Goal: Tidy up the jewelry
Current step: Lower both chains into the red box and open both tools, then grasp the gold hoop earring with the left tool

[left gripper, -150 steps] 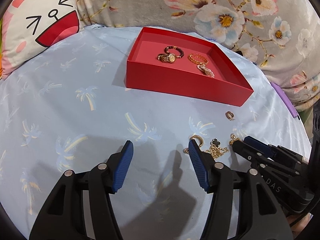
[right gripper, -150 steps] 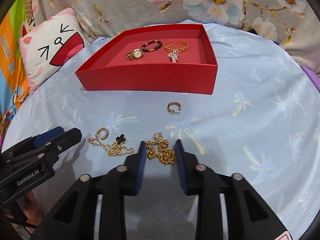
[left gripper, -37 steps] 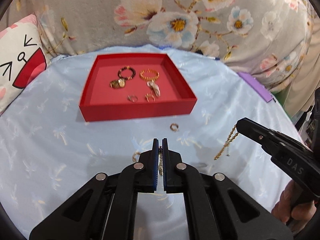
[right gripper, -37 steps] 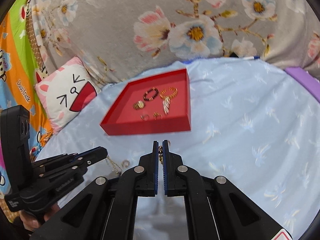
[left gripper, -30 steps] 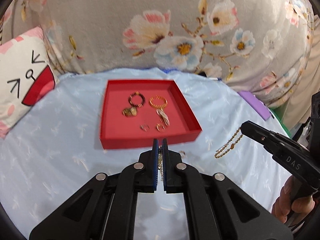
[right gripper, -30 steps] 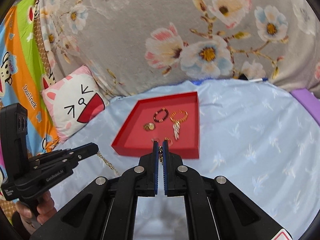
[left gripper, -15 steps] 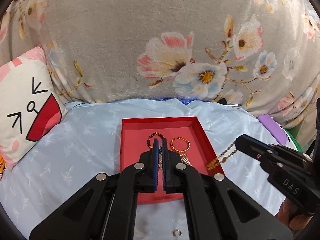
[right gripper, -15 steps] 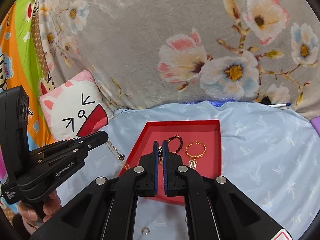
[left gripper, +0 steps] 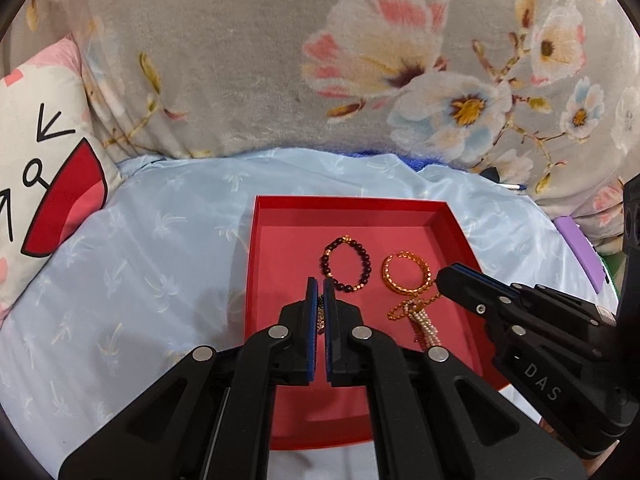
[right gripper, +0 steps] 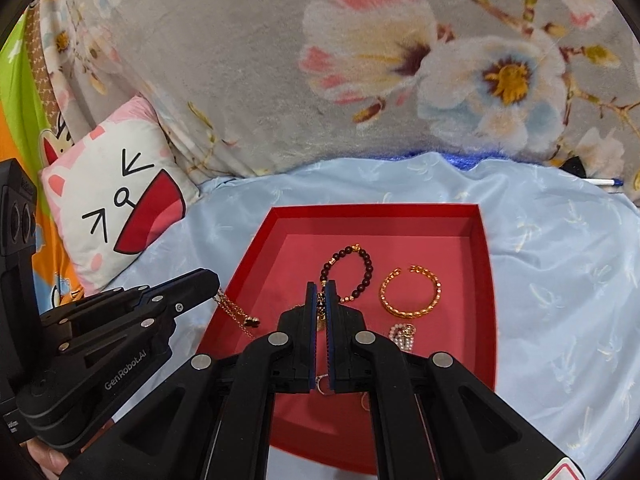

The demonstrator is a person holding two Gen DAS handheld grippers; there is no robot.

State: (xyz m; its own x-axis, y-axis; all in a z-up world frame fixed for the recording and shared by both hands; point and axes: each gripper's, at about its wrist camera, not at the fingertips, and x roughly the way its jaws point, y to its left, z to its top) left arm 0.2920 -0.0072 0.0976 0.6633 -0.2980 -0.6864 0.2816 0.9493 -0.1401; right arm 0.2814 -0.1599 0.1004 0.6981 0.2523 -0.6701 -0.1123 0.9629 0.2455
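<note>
A red tray (left gripper: 448,216) (right gripper: 486,280) lies on the blue cloth. In it lie a dark bead bracelet (left gripper: 366,258) (right gripper: 366,268), a gold bangle (left gripper: 406,278) (right gripper: 412,292) and a pearl piece (left gripper: 424,324) (right gripper: 402,332). My left gripper (left gripper: 320,292) is shut on a gold necklace with a black clover (right gripper: 240,316) and holds it over the tray's left part. My right gripper (right gripper: 320,296) is shut on a gold chain (left gripper: 412,306) and holds it over the tray near the bangle.
A cartoon-face pillow (left gripper: 36,160) (right gripper: 116,200) leans at the left. A grey floral blanket (left gripper: 320,60) rises behind the tray. A purple item (left gripper: 580,248) lies at the cloth's right edge, and a pen (right gripper: 600,182) at the back right.
Both grippers have carried their chains from the cloth in front forward and over the red tray. The chains now hang low into the tray.
</note>
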